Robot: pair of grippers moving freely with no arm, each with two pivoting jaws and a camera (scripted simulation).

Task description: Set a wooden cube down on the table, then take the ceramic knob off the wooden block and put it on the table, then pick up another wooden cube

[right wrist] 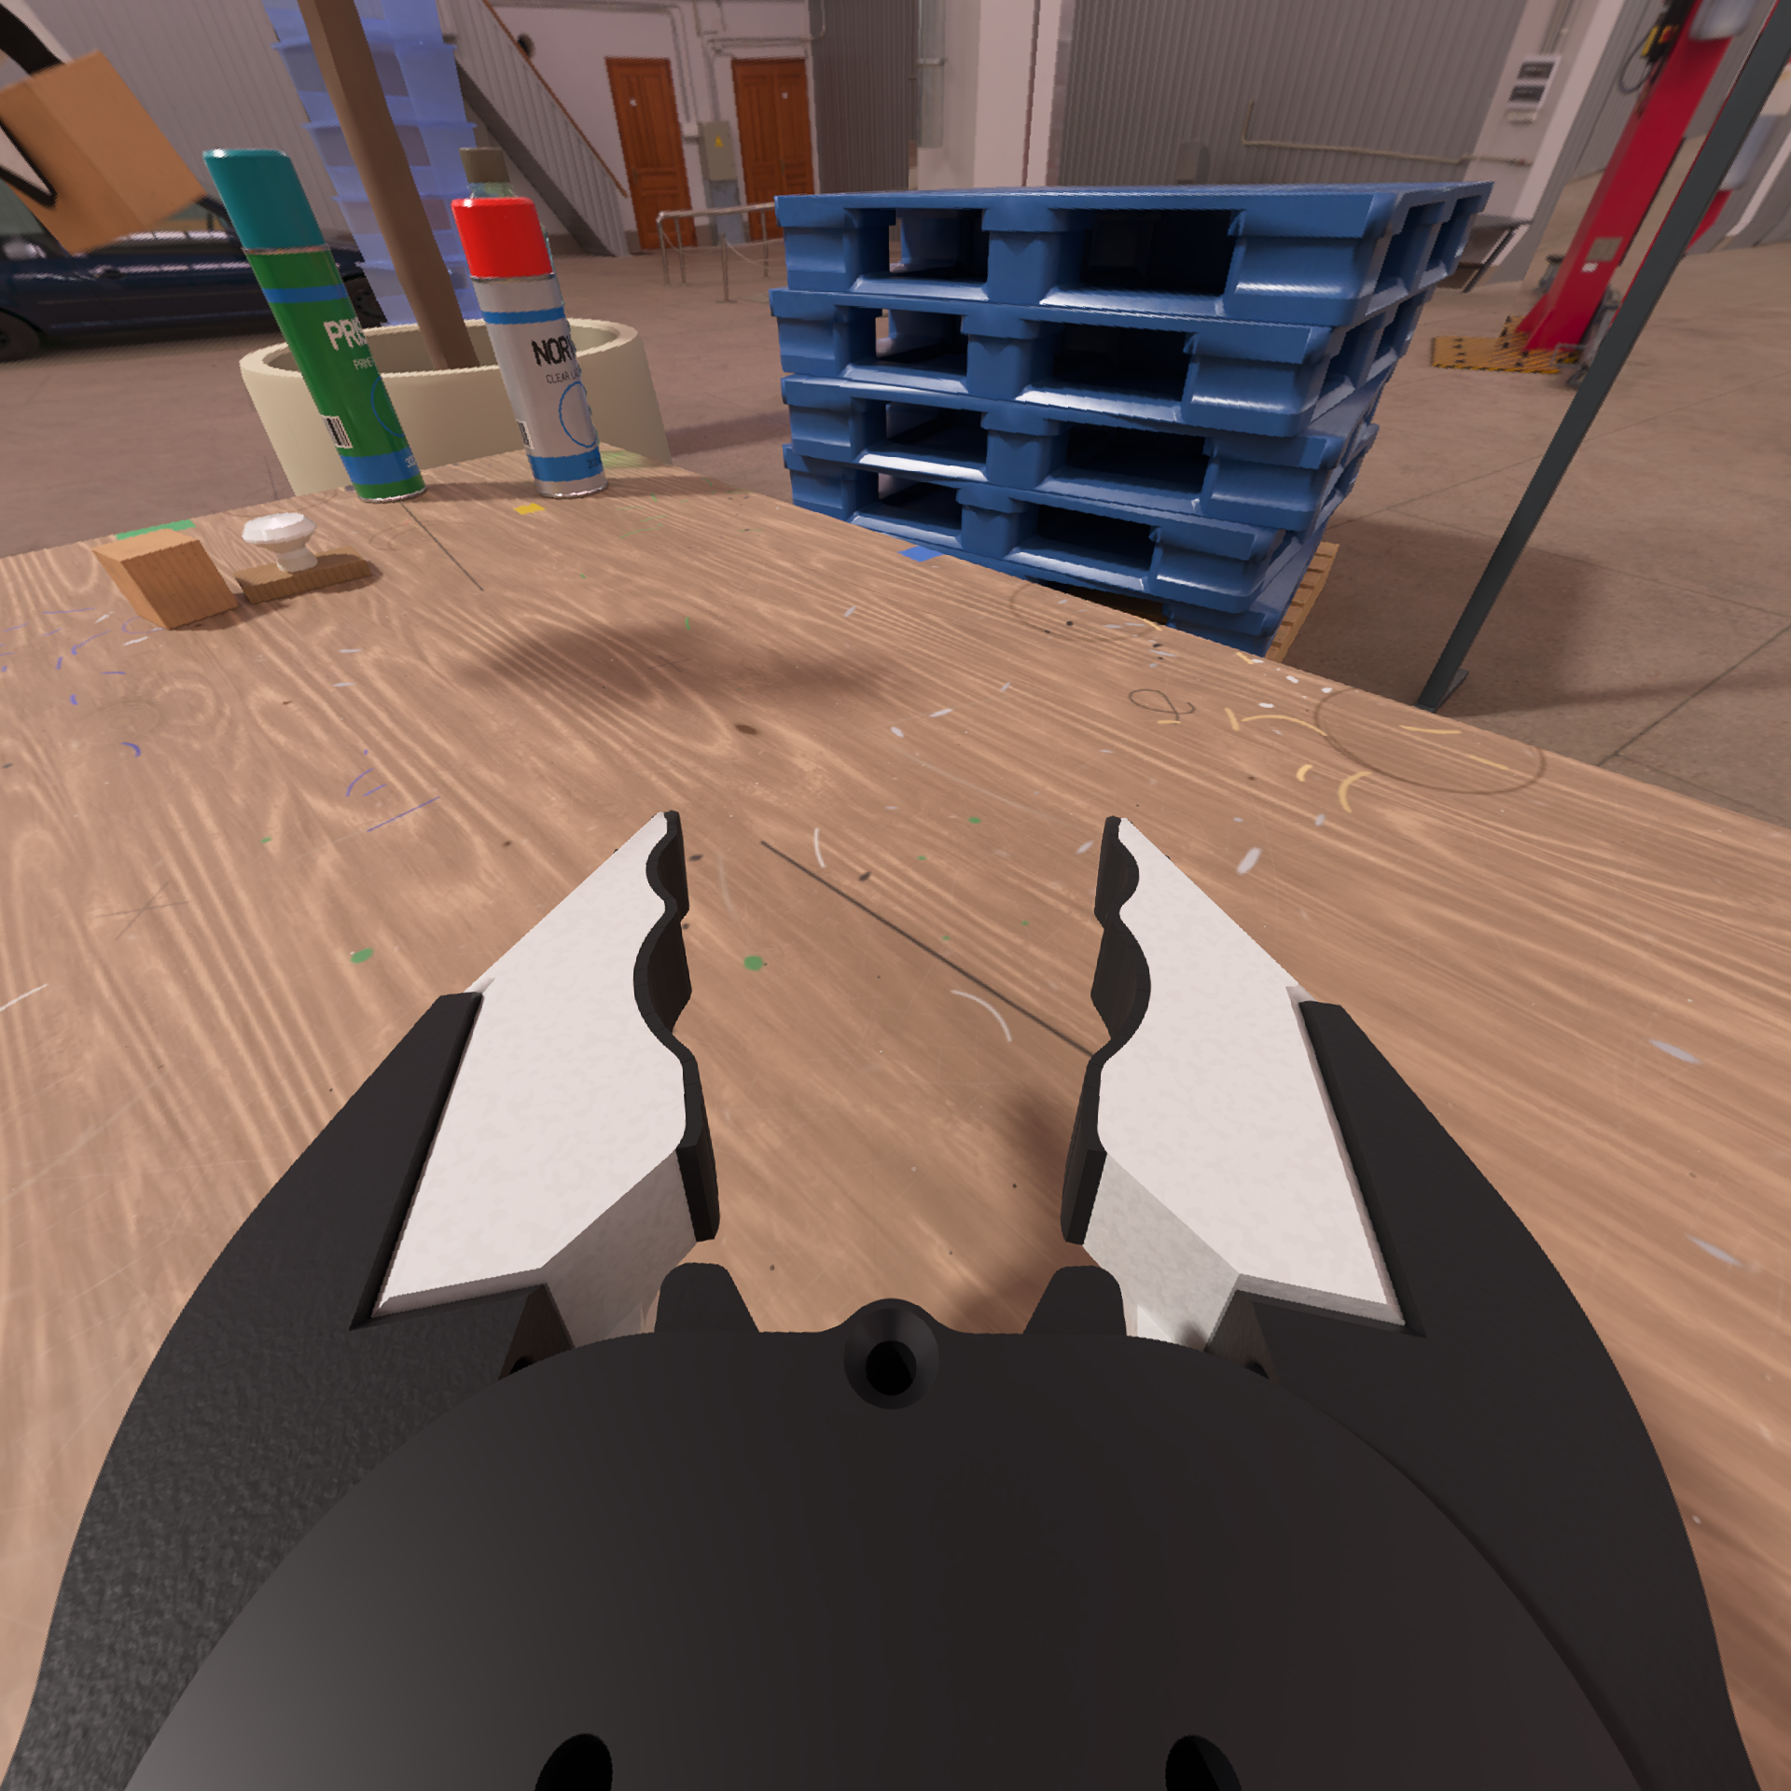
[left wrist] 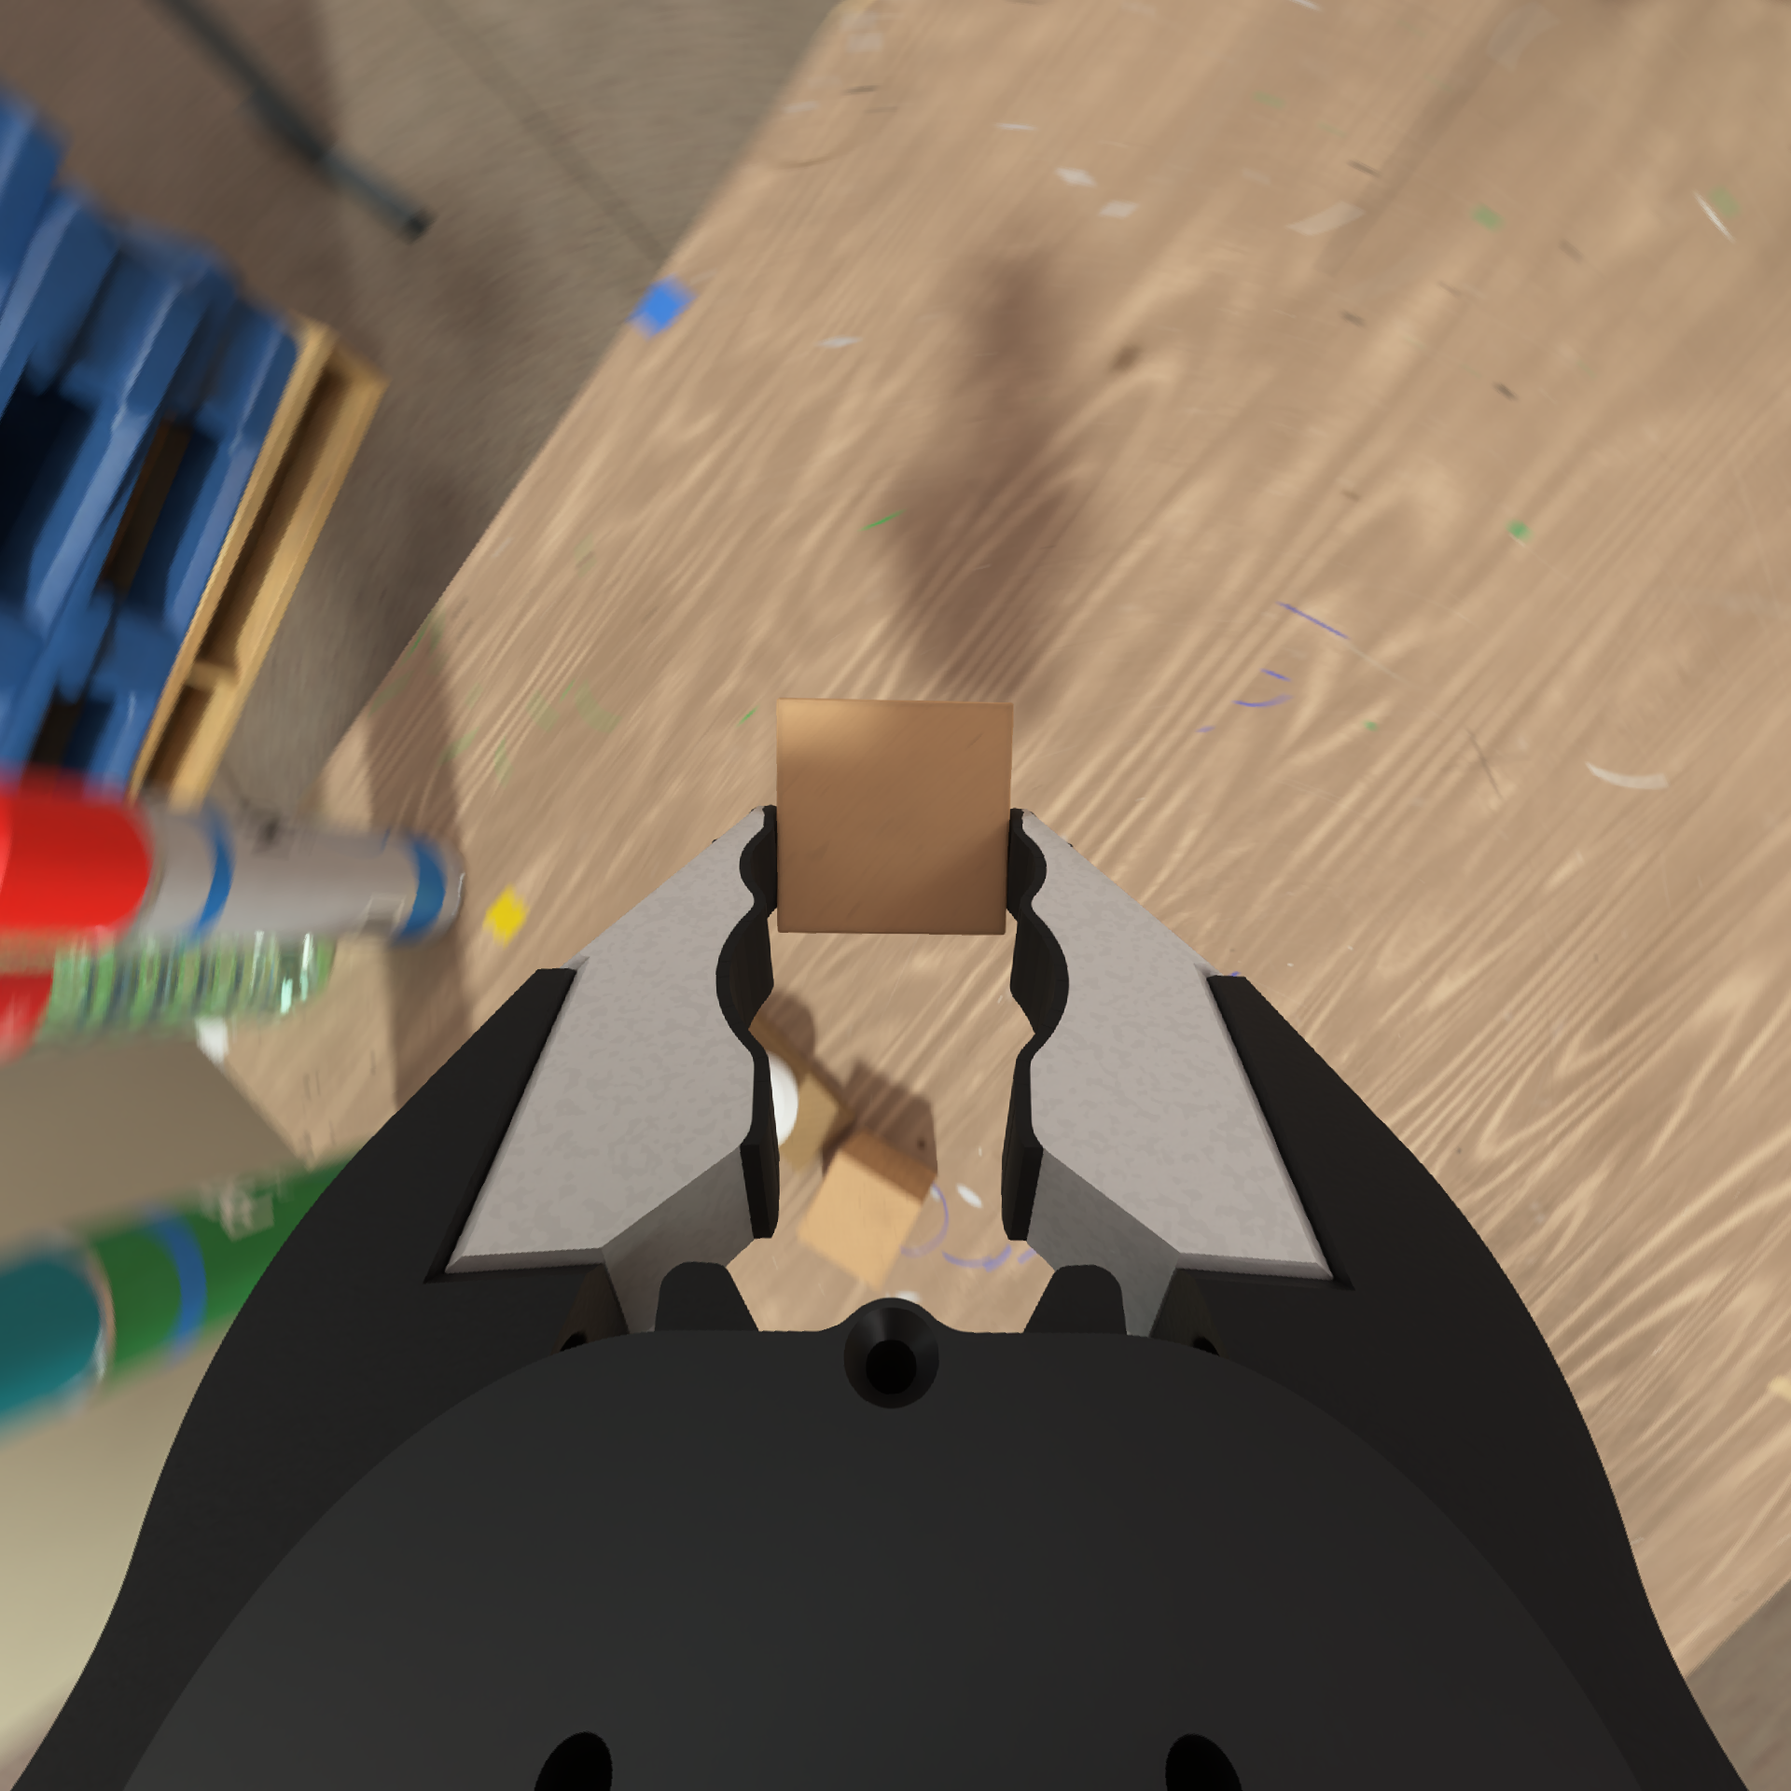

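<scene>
Left claw [left wrist: 892, 863] is clamped on a wooden cube [left wrist: 894, 814], held at frame centre above the bench [left wrist: 1260, 485]. Between its fingers, lower in the frame, a second cube [left wrist: 858, 1223] sits on the bench beside the wooden block [left wrist: 809, 1124]; the knob [left wrist: 783, 1105] is mostly hidden. Right claw [right wrist: 890, 853] stands apart, holding nothing, over bare bench. At that view's upper left, the white knob [right wrist: 281, 536] stands upright on the flat block [right wrist: 305, 577], the second cube [right wrist: 167, 578] just beside it. Two spray cans [right wrist: 538, 349] stand behind.
</scene>
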